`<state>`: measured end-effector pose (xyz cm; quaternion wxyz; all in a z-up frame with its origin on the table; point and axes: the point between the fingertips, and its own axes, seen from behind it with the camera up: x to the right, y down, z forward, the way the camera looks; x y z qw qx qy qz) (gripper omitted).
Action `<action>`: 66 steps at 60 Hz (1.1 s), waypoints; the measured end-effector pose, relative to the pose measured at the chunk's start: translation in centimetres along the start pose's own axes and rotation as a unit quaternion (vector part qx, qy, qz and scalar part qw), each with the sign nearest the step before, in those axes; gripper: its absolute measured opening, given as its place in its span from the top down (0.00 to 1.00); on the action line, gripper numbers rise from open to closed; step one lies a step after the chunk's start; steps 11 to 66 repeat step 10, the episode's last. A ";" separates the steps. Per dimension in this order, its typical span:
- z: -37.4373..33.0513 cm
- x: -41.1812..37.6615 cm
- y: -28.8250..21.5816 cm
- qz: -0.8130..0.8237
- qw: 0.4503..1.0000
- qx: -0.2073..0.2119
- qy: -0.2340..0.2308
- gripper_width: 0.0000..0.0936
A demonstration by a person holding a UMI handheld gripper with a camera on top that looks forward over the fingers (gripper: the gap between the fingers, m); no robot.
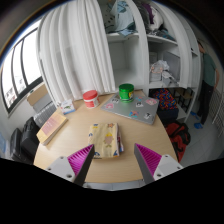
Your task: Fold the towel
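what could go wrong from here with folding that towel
The towel lies bunched just ahead of the open claw, so a pinch may catch several layers and fold it unevenly. It sits near the table edge closest to the claw, so a tug might drag it off. A wide swing may hit the red cup or green cup beyond.

A light wooden table fills mid-frame. On it lie a crumpled towel at centre, a red-lidded jar and green cup toward the top, and a grey laptop.
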<state>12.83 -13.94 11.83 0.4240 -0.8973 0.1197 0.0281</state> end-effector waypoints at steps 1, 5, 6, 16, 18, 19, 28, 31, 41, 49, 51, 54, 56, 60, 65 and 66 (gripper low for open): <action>-0.7 0.2 -0.1 0.001 1.000 0.003 -0.002 0.11; -3.2 1.2 0.0 0.000 1.000 0.011 -0.009 0.11; -3.7 1.6 0.1 0.000 1.000 0.012 -0.009 0.11; -5.7 3.4 0.8 0.001 1.000 0.008 -0.005 0.11; -5.7 3.4 0.8 0.001 1.000 0.008 -0.005 0.11; -5.7 3.4 0.8 0.001 1.000 0.008 -0.005 0.11; -5.7 3.4 0.8 0.001 1.000 0.008 -0.005 0.11; -5.7 3.4 0.8 0.001 1.000 0.008 -0.005 0.11; -5.7 3.4 0.8 0.001 1.000 0.008 -0.005 0.11; -5.7 3.4 0.8 0.001 1.000 0.008 -0.005 0.11; -5.7 3.4 0.8 0.001 1.000 0.008 -0.005 0.11; -5.7 3.4 0.8 0.001 1.000 0.008 -0.005 0.11; -5.7 3.4 0.8 0.001 1.000 0.008 -0.005 0.11; -5.7 3.4 0.8 0.001 1.000 0.008 -0.005 0.11; -5.7 3.4 0.8 0.001 1.000 0.008 -0.005 0.11; -5.7 3.4 0.8 0.001 1.000 0.008 -0.005 0.11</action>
